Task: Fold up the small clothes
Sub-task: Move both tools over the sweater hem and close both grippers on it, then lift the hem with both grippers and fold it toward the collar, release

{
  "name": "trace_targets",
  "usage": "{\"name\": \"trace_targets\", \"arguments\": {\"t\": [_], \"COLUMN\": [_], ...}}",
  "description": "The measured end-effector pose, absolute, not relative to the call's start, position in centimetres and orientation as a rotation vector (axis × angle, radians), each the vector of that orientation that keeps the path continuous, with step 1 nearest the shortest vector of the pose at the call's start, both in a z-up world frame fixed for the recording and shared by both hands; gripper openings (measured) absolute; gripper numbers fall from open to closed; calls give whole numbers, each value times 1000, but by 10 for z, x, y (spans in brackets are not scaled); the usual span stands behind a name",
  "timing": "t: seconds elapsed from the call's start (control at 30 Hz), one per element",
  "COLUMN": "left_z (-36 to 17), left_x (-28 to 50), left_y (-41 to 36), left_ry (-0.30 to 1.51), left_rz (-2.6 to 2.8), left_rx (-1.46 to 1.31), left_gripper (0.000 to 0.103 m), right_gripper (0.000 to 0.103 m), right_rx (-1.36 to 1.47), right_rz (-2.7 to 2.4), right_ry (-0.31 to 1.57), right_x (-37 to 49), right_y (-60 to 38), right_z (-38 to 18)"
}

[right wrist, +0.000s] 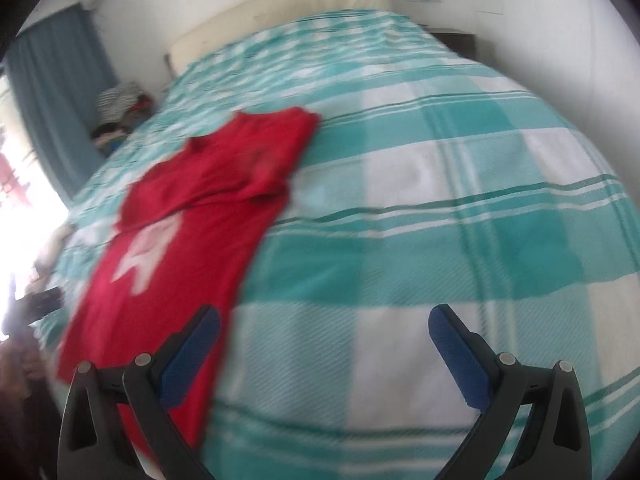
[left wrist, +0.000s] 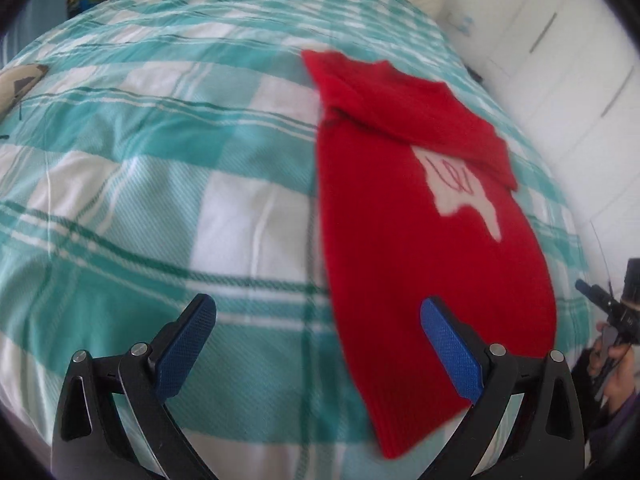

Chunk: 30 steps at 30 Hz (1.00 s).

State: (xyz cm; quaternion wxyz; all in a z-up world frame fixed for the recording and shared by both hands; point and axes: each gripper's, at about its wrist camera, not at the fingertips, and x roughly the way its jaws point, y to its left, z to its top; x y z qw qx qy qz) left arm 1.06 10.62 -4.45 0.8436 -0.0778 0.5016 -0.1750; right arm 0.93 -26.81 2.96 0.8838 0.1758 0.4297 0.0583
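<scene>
- Your left gripper has its fingers spread wide and holds nothing; the red shirt lies flat just ahead, under its right finger.
- Your right gripper is likewise spread and empty, with the shirt ahead to its left.
- The checked bedspread under both is bare around the shirt.
- Far ahead, a cream headboard, a blue curtain and a heap of clothes stand well apart.

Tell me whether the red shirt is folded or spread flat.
Partly folded: the red shirt lies lengthwise on the checked bedspread, its top flapped over, partly covering the white print.
</scene>
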Motion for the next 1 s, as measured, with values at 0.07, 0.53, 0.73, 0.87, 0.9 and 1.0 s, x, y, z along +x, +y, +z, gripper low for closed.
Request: {"name": "trace_targets", "arguments": {"t": [0.07, 0.53, 0.73, 0.87, 0.9, 1.0], "left_z": [-50, -57, -66, -59, -54, -29], "left_x": [-10, -32, -26, -28, -27, -12], "left_y": [92, 87, 85, 99, 101, 102], "left_ry": [1088, 1143, 1195, 1187, 1177, 1120], "left_rz": [-419, -427, -393, -408, -418, -465], "left_rx": [-160, -254, -263, -355, -379, -437], "left_gripper": [102, 70, 9, 5, 5, 5], "right_gripper": [103, 81, 24, 5, 5, 5], "right_rx": [389, 452, 509, 625, 637, 702], "right_rz": [246, 298, 260, 216, 214, 219], "right_ry": [948, 1081, 1125, 1103, 1085, 1010], "right_x": [-13, -30, -23, -25, -27, -27], "right_y": [-239, -192, -190, -210, -213, -228], "right_z": [28, -8, -29, -33, -29, -10]}}
